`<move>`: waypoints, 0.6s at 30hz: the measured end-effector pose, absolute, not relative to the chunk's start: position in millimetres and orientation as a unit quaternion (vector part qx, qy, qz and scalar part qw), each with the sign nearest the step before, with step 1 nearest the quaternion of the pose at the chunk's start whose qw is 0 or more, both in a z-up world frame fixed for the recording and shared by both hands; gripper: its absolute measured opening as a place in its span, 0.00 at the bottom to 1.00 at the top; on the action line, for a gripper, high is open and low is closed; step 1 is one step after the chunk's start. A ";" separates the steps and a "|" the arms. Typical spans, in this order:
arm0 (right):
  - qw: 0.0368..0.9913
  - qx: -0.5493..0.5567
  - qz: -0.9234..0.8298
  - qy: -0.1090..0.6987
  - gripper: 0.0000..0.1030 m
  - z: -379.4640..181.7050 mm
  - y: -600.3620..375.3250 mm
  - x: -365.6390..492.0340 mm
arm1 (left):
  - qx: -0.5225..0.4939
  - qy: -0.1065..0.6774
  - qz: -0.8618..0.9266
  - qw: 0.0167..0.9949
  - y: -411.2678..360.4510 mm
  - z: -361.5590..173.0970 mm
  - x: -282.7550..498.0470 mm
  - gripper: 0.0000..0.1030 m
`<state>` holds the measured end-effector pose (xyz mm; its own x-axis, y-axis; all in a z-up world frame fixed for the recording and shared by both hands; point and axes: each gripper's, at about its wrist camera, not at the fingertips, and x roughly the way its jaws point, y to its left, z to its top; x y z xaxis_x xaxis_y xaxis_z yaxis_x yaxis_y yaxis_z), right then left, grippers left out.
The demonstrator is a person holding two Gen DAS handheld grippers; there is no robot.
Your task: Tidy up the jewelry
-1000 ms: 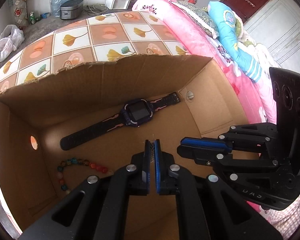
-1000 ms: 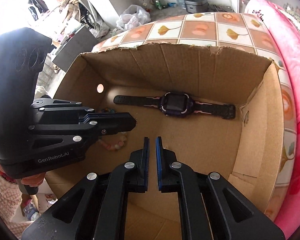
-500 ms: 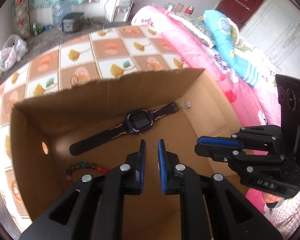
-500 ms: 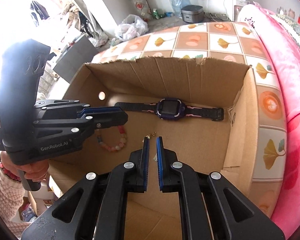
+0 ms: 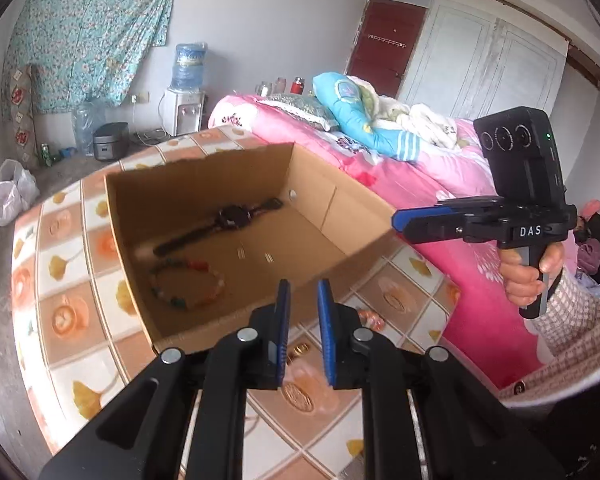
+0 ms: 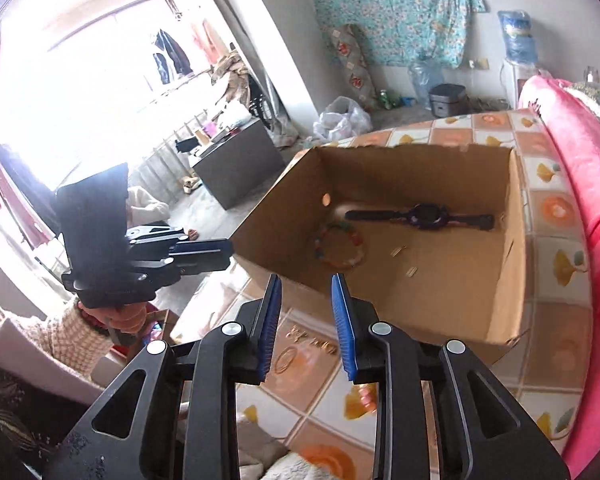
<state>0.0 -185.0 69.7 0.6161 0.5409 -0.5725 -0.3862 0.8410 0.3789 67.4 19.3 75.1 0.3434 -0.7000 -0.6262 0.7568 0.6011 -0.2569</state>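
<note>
Blue-padded jaws of the left gripper (image 5: pixel 302 316) are standing a little apart with nothing between them, having just been opening; those of the right gripper (image 6: pixel 306 312) are gaping wider, also just opened and empty. Directly beneath both, a gold ring (image 5: pixel 301 349) and a pink bead piece (image 5: pixel 370 318) are lying on the tiled tabletop (image 5: pixel 72 316). Beyond the jaws, the cardboard box (image 5: pixel 380 216) is already holding two small earrings (image 5: pixel 268 257), a bead bracelet (image 5: pixel 188 282) and, farthest, a watch (image 5: pixel 230 216). Judging by this, a drop-off is finishing; next comes lowering onto a loose tabletop piece.
</note>
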 end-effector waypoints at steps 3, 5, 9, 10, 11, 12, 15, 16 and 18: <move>0.878 0.122 0.253 0.387 0.26 39.1 -165.5 6.4 | 0.041 0.384 -0.428 0.817 19.5 51.0 54.0 0.13; 0.873 0.127 0.238 0.406 0.26 21.9 -158.4 13.2 | 0.039 0.405 -0.412 0.815 15.1 28.9 51.8 0.13; 0.859 0.147 0.222 0.437 0.26 -8.0 -147.7 20.2 | 0.043 0.426 -0.381 0.820 7.5 -4.4 53.9 0.13; 0.858 0.144 0.218 0.441 0.26 -11.8 -144.7 21.8 | 0.049 0.426 -0.371 0.824 5.5 -10.6 55.0 0.13; 0.859 0.140 0.214 0.445 0.26 -14.5 -142.2 22.9 | 0.056 0.428 -0.363 0.826 3.2 -15.9 56.5 0.13; 0.859 0.135 0.210 0.447 0.26 -16.5 -140.4 23.6 | 0.061 0.429 -0.361 0.826 1.0 -20.3 58.1 0.14; 0.856 0.131 0.208 0.454 0.26 -19.4 -137.4 25.3 | 0.081 0.434 -0.353 0.825 -4.8 -31.2 62.6 0.17; 0.855 0.133 0.207 0.456 0.26 -20.7 -137.4 26.3 | 0.089 0.435 -0.350 0.825 -7.1 -34.2 63.2 0.17; 0.854 0.133 0.206 0.458 0.26 -21.8 -137.8 27.4 | 0.099 0.437 -0.348 0.824 -10.8 -38.6 64.4 0.18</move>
<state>27.4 -137.8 -21.8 0.4952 0.4742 -0.7280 -0.2310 0.8796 0.4159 64.4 -10.8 -38.6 0.3764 -0.4863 -0.7885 0.6596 0.7384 -0.1405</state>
